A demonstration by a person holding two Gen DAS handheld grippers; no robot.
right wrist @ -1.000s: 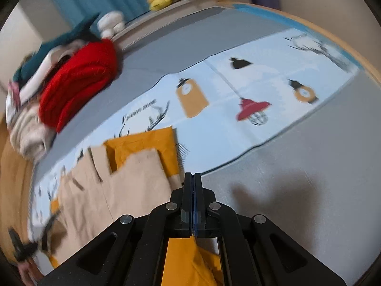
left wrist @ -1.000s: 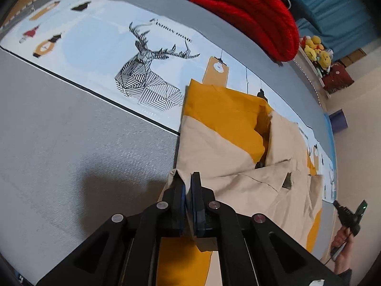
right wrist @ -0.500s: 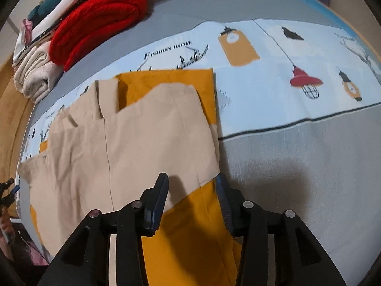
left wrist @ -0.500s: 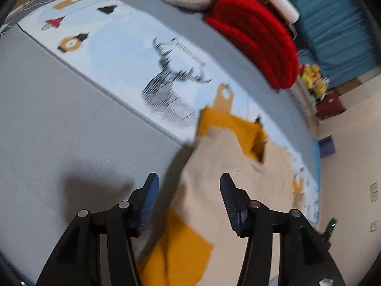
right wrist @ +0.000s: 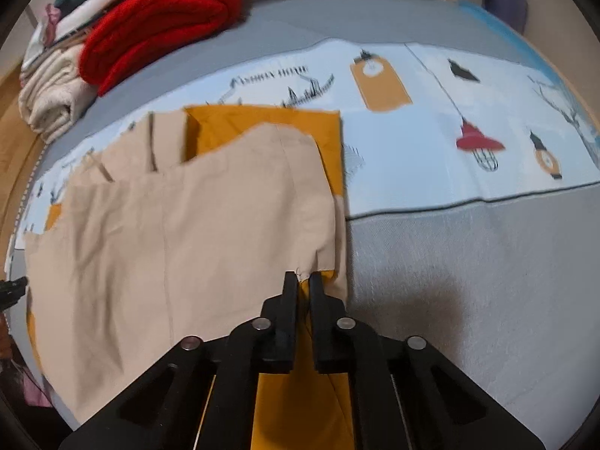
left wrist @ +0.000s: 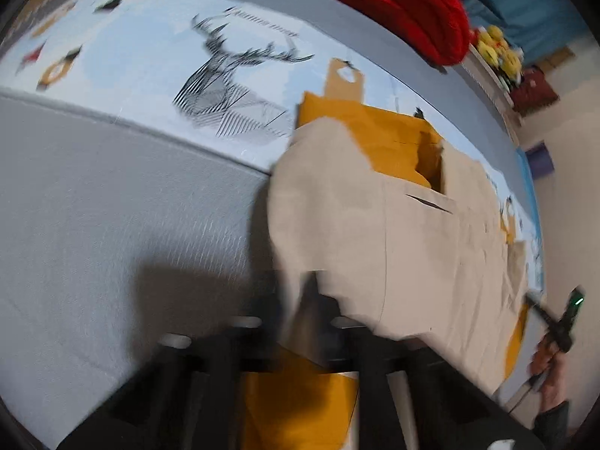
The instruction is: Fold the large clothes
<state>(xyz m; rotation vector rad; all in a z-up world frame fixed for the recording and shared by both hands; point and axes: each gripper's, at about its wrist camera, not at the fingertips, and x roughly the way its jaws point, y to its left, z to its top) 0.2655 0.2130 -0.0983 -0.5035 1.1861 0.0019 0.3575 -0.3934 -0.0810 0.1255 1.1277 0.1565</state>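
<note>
A large beige and mustard-yellow garment (right wrist: 180, 225) lies spread on the bed, beige layer folded over yellow; it also shows in the left wrist view (left wrist: 393, 232). My right gripper (right wrist: 303, 281) sits at the garment's near right edge, its fingers (right wrist: 288, 300) closed to a narrow gap around the beige hem. My left gripper (left wrist: 300, 318) is motion-blurred at the garment's near left edge; its fingers look close together with cloth between them, but the blur hides the grip.
The bed has a grey cover (right wrist: 468, 281) and a pale blue printed band (right wrist: 431, 142) with a deer drawing (left wrist: 232, 86). A red folded blanket (right wrist: 161, 22) and cream folded clothes (right wrist: 52, 93) lie at the far side. The other gripper shows at the right edge (left wrist: 558, 322).
Half a second ago both grippers were open wide over the garment's near edge. Now both have closed in on that edge, the right one to a narrow gap on the beige hem.
</note>
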